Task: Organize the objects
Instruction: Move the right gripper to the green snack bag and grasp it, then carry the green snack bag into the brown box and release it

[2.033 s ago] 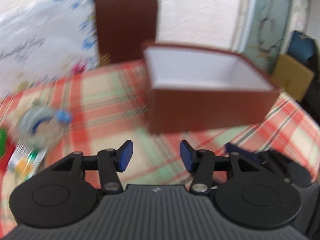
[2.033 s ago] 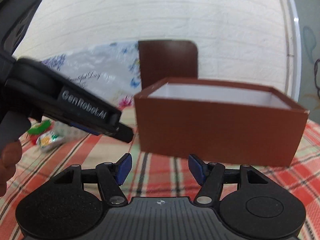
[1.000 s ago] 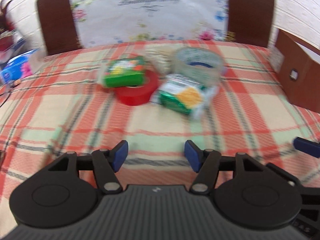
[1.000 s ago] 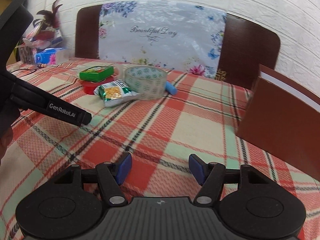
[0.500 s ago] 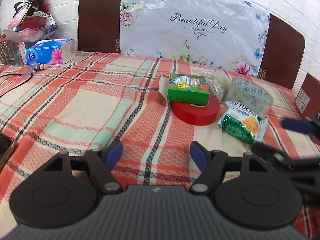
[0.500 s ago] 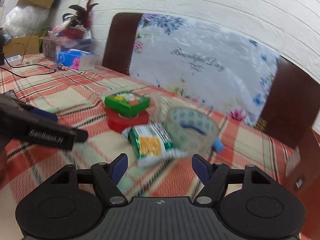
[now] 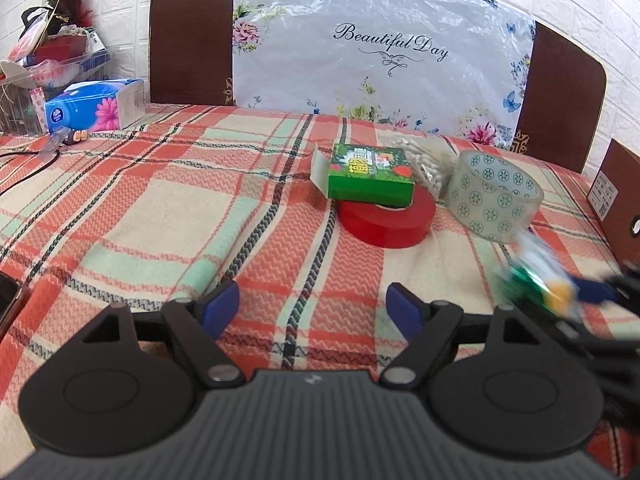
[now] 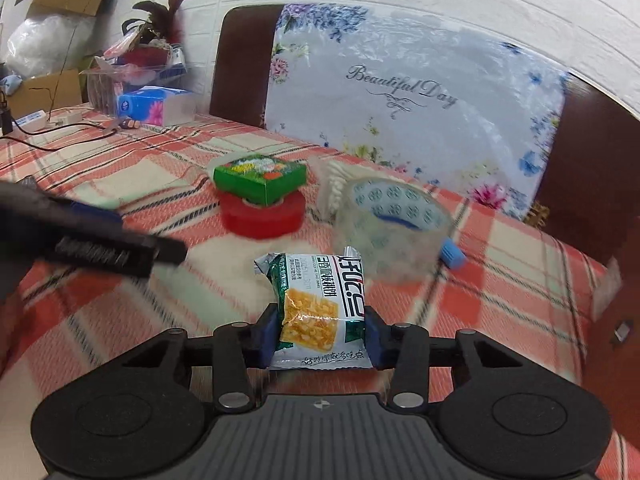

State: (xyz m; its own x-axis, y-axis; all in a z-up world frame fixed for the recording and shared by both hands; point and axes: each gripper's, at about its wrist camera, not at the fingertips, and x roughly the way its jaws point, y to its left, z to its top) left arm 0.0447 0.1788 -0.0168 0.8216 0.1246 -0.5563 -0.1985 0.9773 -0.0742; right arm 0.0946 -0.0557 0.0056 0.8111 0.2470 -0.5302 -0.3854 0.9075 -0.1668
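Note:
My right gripper (image 8: 320, 338) is shut on a green and white snack packet (image 8: 320, 308), held just above the plaid tablecloth; the packet shows blurred in the left wrist view (image 7: 538, 280). Behind it lie a clear tape roll (image 8: 394, 228), a red tape roll (image 8: 262, 216) with a green box (image 8: 260, 176) on top, a bag of cotton swabs (image 8: 332, 184) and a blue cap (image 8: 452, 254). My left gripper (image 7: 310, 310) is open and empty, low over the cloth in front of the red tape roll (image 7: 386, 218) and green box (image 7: 370, 174).
A brown box (image 7: 616, 204) stands at the right edge. A tissue pack (image 7: 94, 106) and a clear bin of clutter (image 7: 44, 68) sit at the far left, with a cable (image 8: 48, 130). Two chairs (image 7: 190, 36) and a floral plastic sheet (image 7: 380, 48) back the table.
My right gripper has moved in and closed on the snack packet, lifting it off the cloth near the clear tape. My left gripper has stayed open and drifted little.

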